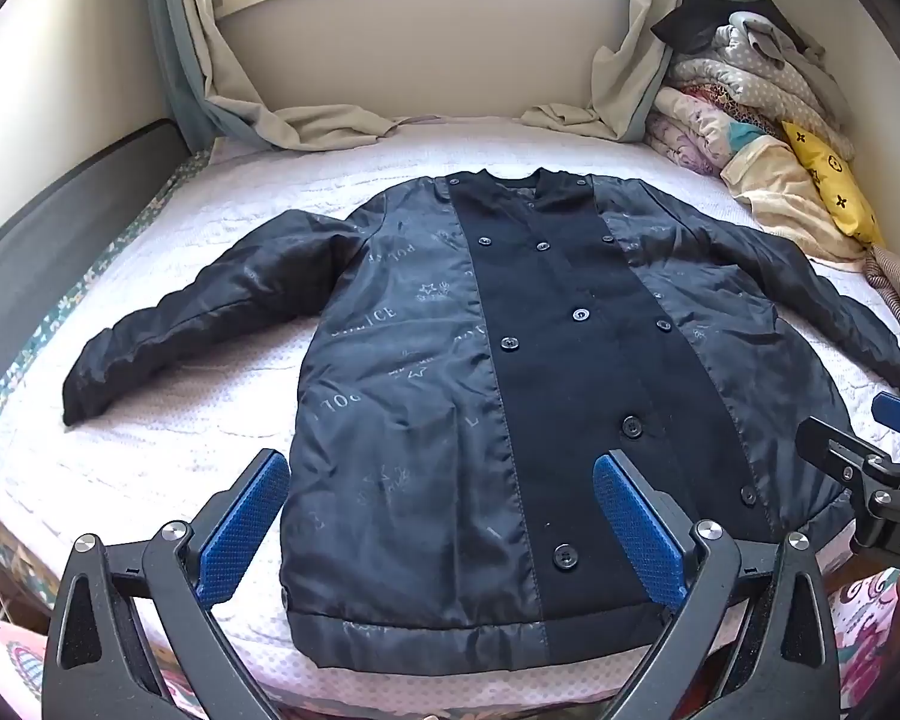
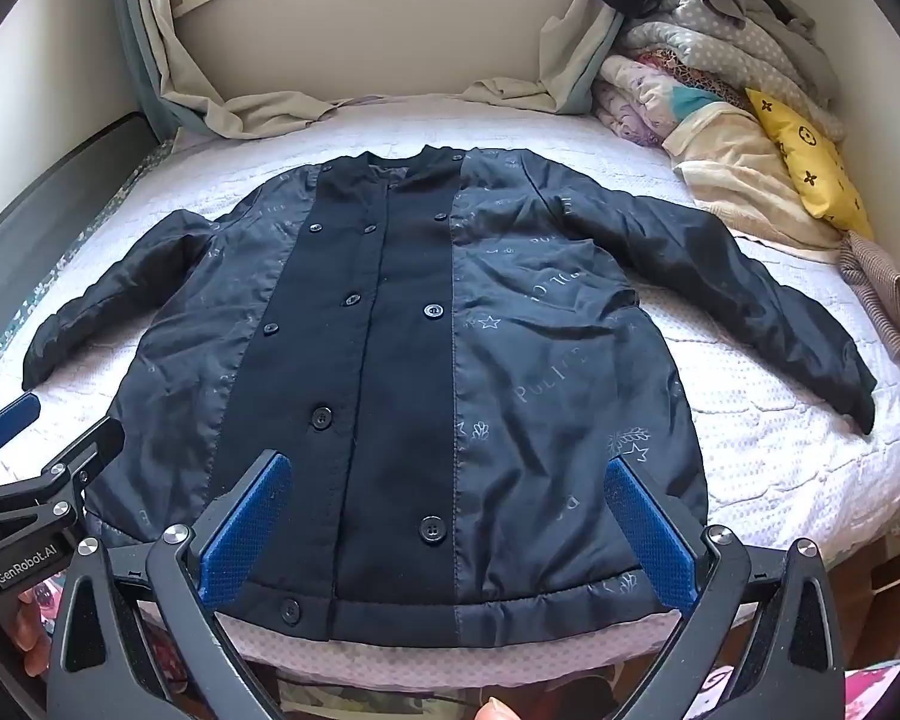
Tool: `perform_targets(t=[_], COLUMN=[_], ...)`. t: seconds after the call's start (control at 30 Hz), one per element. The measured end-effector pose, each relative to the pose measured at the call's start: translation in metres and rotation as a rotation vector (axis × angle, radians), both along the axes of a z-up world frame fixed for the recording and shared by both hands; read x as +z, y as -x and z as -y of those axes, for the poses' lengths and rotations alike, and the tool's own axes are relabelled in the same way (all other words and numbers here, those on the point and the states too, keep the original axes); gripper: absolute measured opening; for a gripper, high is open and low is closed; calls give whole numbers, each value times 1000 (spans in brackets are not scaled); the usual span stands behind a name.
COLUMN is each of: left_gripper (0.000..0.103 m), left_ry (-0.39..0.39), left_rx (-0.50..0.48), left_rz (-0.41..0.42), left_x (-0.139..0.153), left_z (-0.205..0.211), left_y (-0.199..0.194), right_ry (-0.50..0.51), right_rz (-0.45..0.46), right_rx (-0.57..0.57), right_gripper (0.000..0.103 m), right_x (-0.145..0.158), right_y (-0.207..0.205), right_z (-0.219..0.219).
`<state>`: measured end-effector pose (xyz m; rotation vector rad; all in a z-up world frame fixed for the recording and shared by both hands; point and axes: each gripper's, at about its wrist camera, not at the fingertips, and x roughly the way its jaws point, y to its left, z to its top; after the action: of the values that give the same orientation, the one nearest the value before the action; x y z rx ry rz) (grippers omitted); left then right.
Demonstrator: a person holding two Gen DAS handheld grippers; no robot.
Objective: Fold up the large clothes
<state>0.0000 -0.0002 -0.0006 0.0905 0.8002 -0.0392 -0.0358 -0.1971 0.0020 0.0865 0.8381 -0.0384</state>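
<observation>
Nearby, piled bedding (image 1: 744,96) — jacket (image 1: 510,372) lies unobstructed.

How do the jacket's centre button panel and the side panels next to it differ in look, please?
The centre button panel is matte plain black, while the side panels are shinier and greyer. The centre button panel carries rows of dark buttons; the side panels carry faint printed letters and stars instead. The side panels look more wrinkled than the centre button panel. Both lie flat on the bed as parts of one jacket.
</observation>
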Motion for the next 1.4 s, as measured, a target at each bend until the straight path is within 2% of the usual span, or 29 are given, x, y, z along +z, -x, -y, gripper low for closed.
perform_targets(t=[1.3,1.4], left_gripper=[103,103], left_ry=[6,12], left_rx=[1,4], left_rz=[-2,-3], left_x=[-2,-15], left_z=[0,1], left_y=[-1,4], right_ry=[1,-1], right_rz=[-3,-5], right_rx=[-4,-4], right_gripper=[103,103], right_x=[-2,-2], right_y=[0,0], right_z=[2,2])
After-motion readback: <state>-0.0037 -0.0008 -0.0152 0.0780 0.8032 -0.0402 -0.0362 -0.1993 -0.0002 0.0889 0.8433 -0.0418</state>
